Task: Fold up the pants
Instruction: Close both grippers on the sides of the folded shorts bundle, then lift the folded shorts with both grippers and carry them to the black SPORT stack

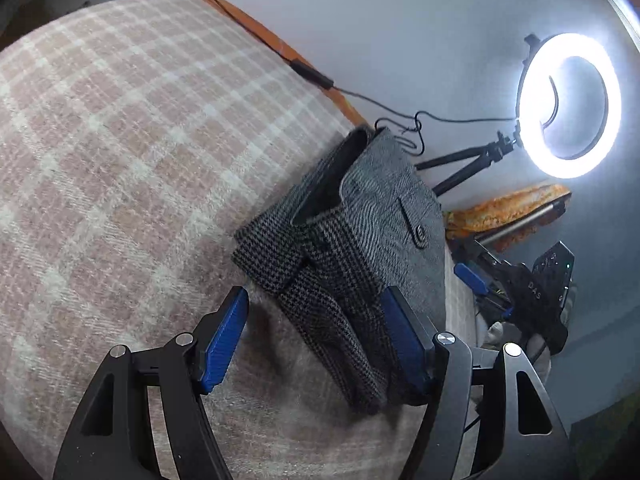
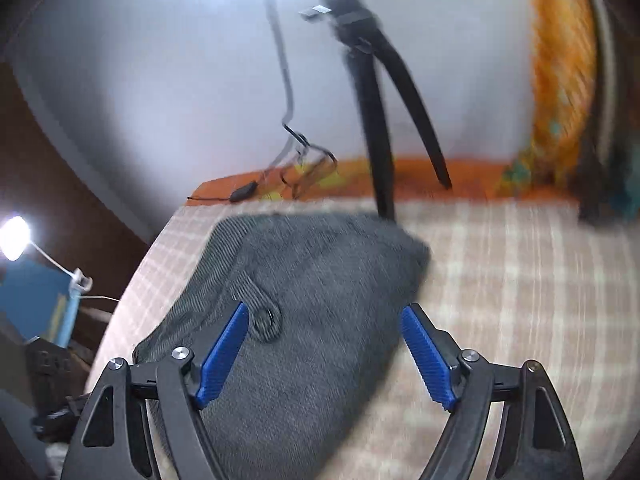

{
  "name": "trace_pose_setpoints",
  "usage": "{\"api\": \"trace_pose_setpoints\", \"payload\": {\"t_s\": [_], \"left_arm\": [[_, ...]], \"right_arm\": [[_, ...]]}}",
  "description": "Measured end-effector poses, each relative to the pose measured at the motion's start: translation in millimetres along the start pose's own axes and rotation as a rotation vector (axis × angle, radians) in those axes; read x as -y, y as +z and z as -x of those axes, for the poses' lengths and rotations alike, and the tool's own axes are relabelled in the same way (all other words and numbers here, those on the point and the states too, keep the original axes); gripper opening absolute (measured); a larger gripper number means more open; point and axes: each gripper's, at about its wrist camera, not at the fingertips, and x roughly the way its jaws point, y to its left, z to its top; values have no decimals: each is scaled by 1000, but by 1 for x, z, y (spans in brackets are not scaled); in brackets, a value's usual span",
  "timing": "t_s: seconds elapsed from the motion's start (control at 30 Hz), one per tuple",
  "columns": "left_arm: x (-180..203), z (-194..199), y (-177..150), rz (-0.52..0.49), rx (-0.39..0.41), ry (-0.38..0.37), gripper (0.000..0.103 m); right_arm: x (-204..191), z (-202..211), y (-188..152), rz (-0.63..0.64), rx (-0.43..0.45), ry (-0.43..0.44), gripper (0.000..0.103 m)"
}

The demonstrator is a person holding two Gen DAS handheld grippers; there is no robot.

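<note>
Your left gripper (image 1: 314,336) has its blue pads (image 1: 224,340) spread apart with nothing clamped; the lower end of the folded pants (image 1: 352,248) lies between them, and whether the right-hand pad touches the cloth is unclear. Your right gripper (image 2: 324,354) is wide open too, hovering over the same grey bundle, empty. Pants sit on the checked blanket (image 1: 120,140), near its far edge. Woven, thickish, soft; likely floppy, layers may slide, so pinch all layers at a folded edge. Left view shows the waistband opening, stacked layers and ring light (image 1: 570,106); right view is blurred, shows only the pocket button (image 2: 264,316) and tripod legs (image 2: 376,120).
</note>
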Motion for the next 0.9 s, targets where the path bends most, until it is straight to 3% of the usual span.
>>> {"api": "trace_pose_setpoints", "payload": {"t_s": [0.43,0.7,0.9], "left_arm": [[-1,-17,8,73,56,-30,71],[3,-23,20,94,99,-13,71],[18,-19,19,-17,156,-2,71]], "right_arm": [[34,-25,-17,-196,-39,133,82],[47,-38,-14,-289,11,187,83],[43,-48,-13,-327,41,255,78]]}}
